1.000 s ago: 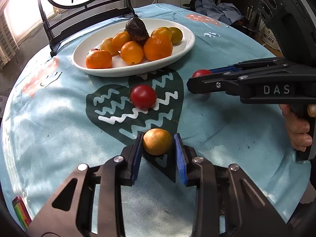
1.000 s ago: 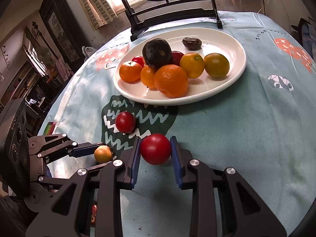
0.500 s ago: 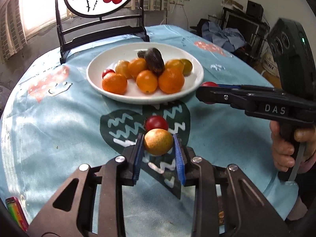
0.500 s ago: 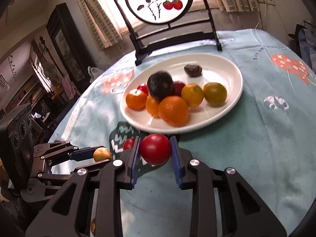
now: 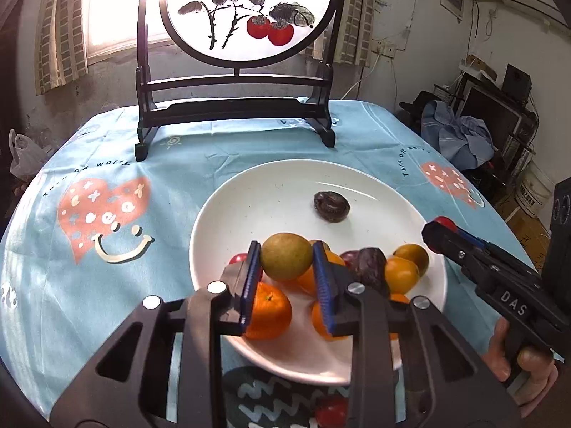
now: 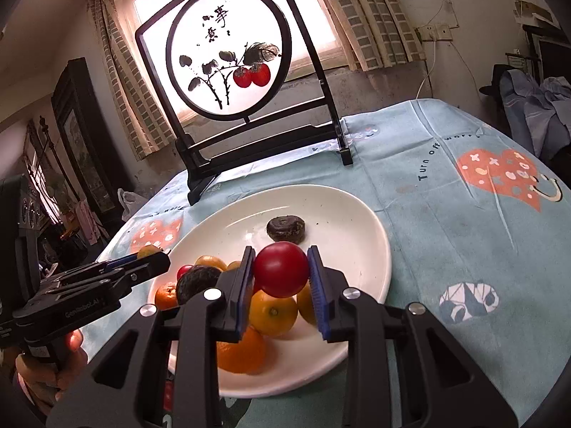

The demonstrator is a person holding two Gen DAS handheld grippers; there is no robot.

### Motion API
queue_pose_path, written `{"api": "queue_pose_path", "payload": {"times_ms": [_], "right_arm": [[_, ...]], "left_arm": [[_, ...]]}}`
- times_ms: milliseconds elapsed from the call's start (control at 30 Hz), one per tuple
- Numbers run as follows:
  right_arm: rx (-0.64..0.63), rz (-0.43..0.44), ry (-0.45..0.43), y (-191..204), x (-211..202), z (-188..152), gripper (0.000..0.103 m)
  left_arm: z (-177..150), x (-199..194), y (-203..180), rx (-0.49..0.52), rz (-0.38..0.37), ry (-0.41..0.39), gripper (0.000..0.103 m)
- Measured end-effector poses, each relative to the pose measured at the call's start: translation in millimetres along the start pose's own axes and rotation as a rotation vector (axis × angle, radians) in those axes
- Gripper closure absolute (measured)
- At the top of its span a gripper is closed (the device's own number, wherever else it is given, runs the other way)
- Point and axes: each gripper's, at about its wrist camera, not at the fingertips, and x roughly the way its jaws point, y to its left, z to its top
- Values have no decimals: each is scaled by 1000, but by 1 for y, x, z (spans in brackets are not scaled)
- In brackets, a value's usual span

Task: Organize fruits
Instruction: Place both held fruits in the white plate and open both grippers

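left gripper (image 5: 286, 278): black frame, blue ribbed pads, silver screws
right gripper (image 6: 280, 278): same build, white "DAS" lettering

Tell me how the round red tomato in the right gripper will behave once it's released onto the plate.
The smooth round red tomato will probably roll on release, likely settling against the piled oranges in the white plate. Its glossy skin looks slippery between the blue-padded fingers. It seems soft, so squeezing harder might bruise it.

Fruit pile (image 5: 357, 278) in plate (image 5: 249, 192) near side; lone piece (image 5: 331, 206) behind; screen stand (image 5: 235, 107) beyond plate.
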Motion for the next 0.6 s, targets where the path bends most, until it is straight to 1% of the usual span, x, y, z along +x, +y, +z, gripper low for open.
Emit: {"api": "queue_pose_path", "payload": {"times_ms": [100, 133, 167, 200, 233, 267, 300, 367, 433, 500, 600], "right_arm": [[3, 9, 4, -4, 10, 6, 73], [5, 13, 8, -4, 11, 7, 71], [10, 12, 14, -5, 13, 7, 62], [18, 5, 18, -5, 12, 8, 58], [29, 6, 15, -6, 8, 7, 46], [40, 14, -4, -6, 3, 8, 43], [42, 25, -28, -4, -3, 8, 43], [17, 33, -43, 2, -14, 9, 43], [-1, 49, -49, 9, -23, 7, 43], [-30, 63, -38, 19, -30, 2, 43], [-74, 89, -18, 34, -39, -9, 43]], "left_arm": [[6, 14, 3, -12, 12, 19, 73], [7, 17, 5, -19, 20, 24, 72], [8, 17, 5, -23, 28, 23, 55], [7, 16, 5, -19, 45, 18, 26], [6, 12, 5, -11, 71, 1, 18], [5, 6, 3, 4, 101, -29, 17], [4, 1, 1, 23, 120, -44, 17], [4, -7, -4, 57, 142, -42, 16], [3, -15, -8, 61, 141, -46, 13], [0, -23, -12, 68, 134, -52, 11], [-8, -35, -17, 88, 144, -57, 8]]}}
